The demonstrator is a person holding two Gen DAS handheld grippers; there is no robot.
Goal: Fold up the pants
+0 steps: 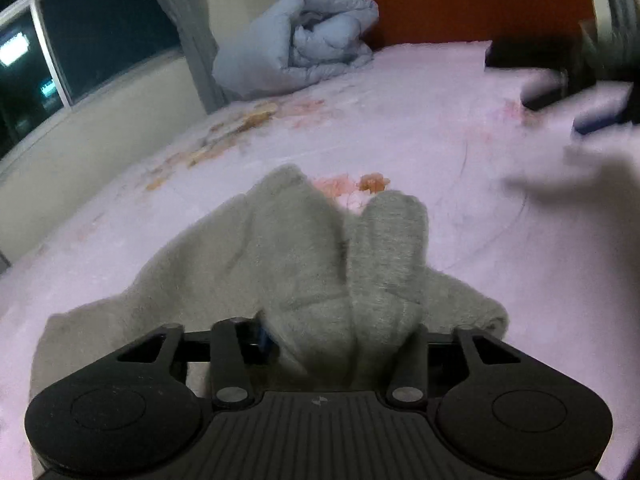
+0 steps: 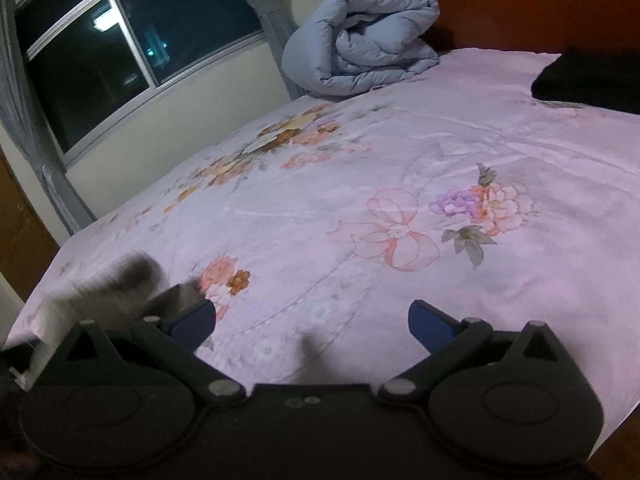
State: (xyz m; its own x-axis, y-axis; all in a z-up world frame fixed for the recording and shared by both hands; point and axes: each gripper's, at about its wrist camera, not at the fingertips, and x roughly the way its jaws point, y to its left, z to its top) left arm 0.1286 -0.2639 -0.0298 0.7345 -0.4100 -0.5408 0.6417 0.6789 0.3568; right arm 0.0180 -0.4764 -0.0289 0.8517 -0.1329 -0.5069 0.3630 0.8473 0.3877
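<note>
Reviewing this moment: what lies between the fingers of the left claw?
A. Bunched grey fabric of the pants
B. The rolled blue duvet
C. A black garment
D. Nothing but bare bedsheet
A: in the left wrist view, bunched fabric of the grey pants fills the gap of the left claw, while the blue duvet lies far off by the headboard.

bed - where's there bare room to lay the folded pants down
The widest free patch is the middle of the pink floral sheet, between the rolled blue duvet at the head and the right gripper. It is crowded at the near left, where the grey pants lie, and by the black item.
</note>
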